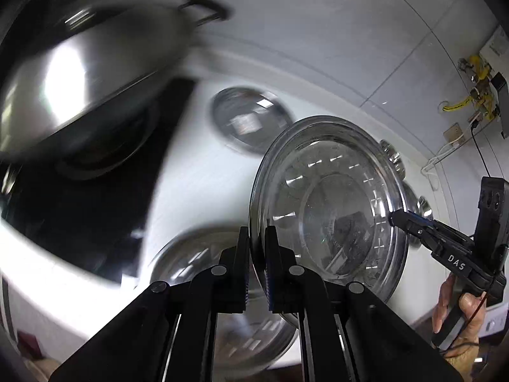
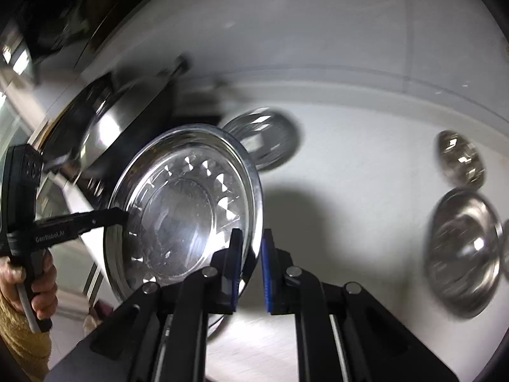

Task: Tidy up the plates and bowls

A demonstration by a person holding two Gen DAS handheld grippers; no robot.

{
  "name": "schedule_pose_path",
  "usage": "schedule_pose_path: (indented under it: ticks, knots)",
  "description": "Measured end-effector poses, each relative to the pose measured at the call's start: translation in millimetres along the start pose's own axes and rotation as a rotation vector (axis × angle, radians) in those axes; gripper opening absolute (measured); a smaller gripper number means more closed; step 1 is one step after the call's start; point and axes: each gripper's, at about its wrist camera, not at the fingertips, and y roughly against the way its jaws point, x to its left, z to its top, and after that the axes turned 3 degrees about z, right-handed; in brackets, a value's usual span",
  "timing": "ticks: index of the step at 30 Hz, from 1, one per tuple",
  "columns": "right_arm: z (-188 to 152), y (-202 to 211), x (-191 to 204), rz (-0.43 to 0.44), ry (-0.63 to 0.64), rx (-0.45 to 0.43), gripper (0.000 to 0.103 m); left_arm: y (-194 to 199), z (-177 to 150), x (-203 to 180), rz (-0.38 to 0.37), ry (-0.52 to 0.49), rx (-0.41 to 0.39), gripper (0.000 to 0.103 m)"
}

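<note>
A large shiny steel plate point(image 1: 331, 203) is held up on edge above the white counter. My left gripper point(image 1: 257, 254) is shut on its near rim. In the right wrist view the same plate point(image 2: 184, 210) is gripped on both sides: my right gripper point(image 2: 251, 264) is shut on its right rim, and the left gripper point(image 2: 122, 215) reaches its left rim. The right gripper also shows in the left wrist view point(image 1: 393, 218) at the plate's far rim. Another steel plate point(image 1: 222, 302) lies on the counter below. A further plate point(image 1: 251, 117) lies farther back.
A big steel wok point(image 1: 82, 73) with a black handle sits on a black stove point(image 1: 79, 203) at left. Two steel bowls point(image 2: 461, 254) point(image 2: 461, 157) stand on the counter at right. The white tiled wall point(image 1: 318, 31) is behind.
</note>
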Motion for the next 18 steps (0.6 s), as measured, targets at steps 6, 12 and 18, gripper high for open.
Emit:
schedule_pose_path:
  ticks: [6,12,18]
  knots:
    - [-49,-61,41,0.038,-0.013,0.151,0.011,-13,-67,66,0.065,0.064,0.109,0.006]
    - [-67,-88,41,-0.023,-0.056,0.214,0.011,-32,-82,81,0.067,0.057,0.128,0.006]
    - [-76,-96,51,-0.050,-0.072,0.233,0.014,-47,-80,86,0.057,0.054,0.148,0.005]
